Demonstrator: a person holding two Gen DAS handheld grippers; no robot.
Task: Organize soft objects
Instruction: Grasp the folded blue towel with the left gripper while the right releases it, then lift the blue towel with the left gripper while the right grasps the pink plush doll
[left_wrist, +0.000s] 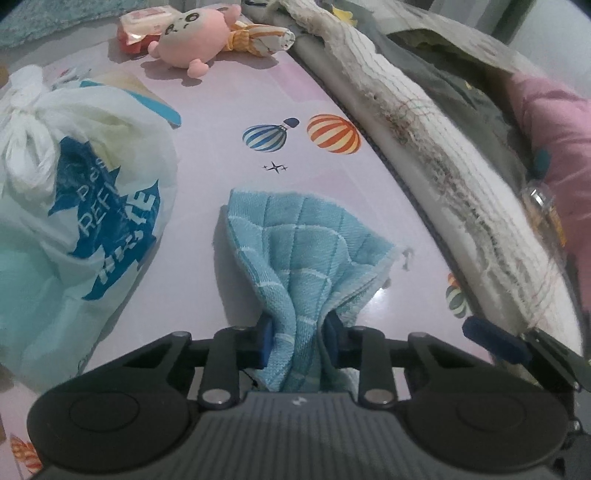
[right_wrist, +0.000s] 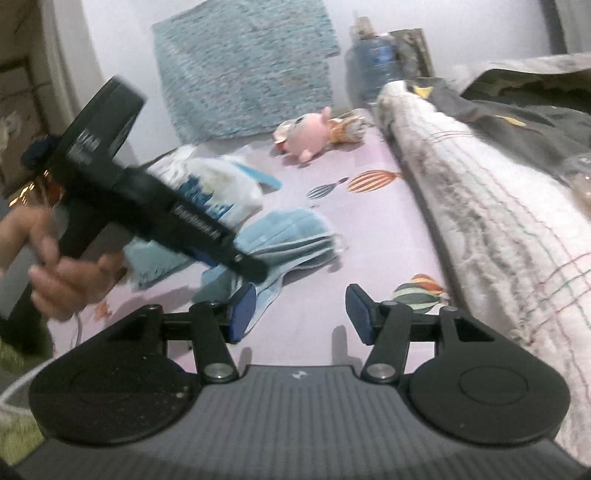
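Left claw (left_wrist: 297, 343) clenched on blue towel (left_wrist: 299, 236)

Right claw (right_wrist: 299, 314) released, empty, just beside the towel; pink plush (left_wrist: 192, 37) lies well beyond it.

The towel (left_wrist: 306, 251) lies on the mat (left_wrist: 229, 122), bunched at its near end between the fingers of the left gripper (left_wrist: 297, 338). Left of the towel sits the knotted plastic bag (left_wrist: 77, 177). Beyond the towel, at the mat's far end, lies the plush toy (left_wrist: 195, 37), with a small packet (left_wrist: 142, 24) just left of the toy. Right of the towel, the rolled blanket (left_wrist: 436, 140) runs along the mat's edge. The right gripper (right_wrist: 299, 314) hovers over the mat, just right of the towel
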